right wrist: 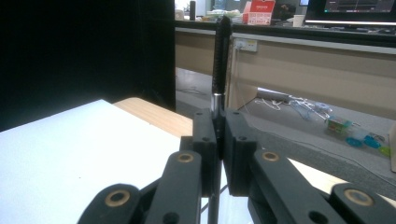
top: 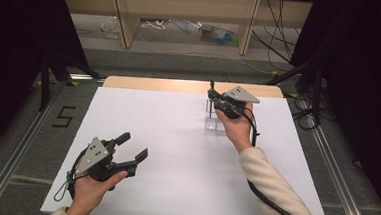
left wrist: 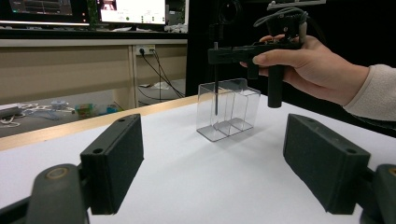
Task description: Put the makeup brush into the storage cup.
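right tool [top: 213,96] clamped tight on a thin dark pen [right wrist: 220,51], held upright near the far edge of the desk [top: 176,151], a little toward its right side. pen pinched low on the shaft, grip end sticking up above the jaws, tip pointing straight down into a clear plastic holder [left wrist: 229,109] with side-by-side compartments. seen from the left tool's camera, tip already inside the holder, apparently in the compartment at the holder's left end in that view, though hard to say for sure through the clear walls; also unclear whether it has reached the bottom. upright hold probably chosen so the pen slides in without catching a wall or tipping the light holder. left tool [top: 132,149] parked near the front left corner of the desk, jaws spread wide, nothing between them, well apart from the holder; likely kept back to leave room and stay ready to steady the holder if it shifts. next move likely a short straight drop, then release.
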The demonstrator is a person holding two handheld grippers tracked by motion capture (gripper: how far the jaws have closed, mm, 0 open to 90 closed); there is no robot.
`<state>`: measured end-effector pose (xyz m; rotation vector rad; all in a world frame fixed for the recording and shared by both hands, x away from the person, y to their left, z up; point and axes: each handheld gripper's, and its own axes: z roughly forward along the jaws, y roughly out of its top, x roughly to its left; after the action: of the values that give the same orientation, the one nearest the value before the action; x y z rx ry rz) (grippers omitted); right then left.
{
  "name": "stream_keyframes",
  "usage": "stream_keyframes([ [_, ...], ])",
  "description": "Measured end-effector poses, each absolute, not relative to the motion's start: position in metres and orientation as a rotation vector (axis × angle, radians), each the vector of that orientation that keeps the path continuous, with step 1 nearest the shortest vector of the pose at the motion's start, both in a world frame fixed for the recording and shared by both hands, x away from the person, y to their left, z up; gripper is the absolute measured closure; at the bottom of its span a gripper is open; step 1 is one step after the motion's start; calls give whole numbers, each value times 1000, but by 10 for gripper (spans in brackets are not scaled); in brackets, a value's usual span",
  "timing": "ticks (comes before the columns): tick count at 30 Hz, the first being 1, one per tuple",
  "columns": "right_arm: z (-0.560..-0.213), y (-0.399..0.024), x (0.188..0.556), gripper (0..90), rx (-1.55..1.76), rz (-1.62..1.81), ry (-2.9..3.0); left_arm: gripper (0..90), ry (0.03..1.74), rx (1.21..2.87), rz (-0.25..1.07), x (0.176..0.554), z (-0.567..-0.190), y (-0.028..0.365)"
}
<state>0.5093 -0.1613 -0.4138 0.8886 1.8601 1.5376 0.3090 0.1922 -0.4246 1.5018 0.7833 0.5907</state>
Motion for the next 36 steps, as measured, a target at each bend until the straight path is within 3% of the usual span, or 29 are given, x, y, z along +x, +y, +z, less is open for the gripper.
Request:
stream_keyframes([
  [29, -417, -162, 510, 833, 886, 1533, 1859, 202, 785, 1505, 583, 309, -426, 192],
  [30, -416, -162, 510, 782, 889, 1525, 1877, 202, 784, 1503, 583, 309, -426, 192],
  [31, -415, -162, 511, 670, 889, 1507, 1886, 201, 785, 1502, 583, 309, -425, 192],
  [33, -412, -159, 510, 376, 878, 1455, 1905, 202, 786, 1502, 584, 309, -425, 192],
  [35, -408, -155, 509, 225, 870, 1417, 1939, 201, 789, 1503, 582, 309, -426, 192],
  [36, -406, -154, 508, 198, 855, 1404, 1940, 201, 787, 1503, 583, 309, -426, 192],
])
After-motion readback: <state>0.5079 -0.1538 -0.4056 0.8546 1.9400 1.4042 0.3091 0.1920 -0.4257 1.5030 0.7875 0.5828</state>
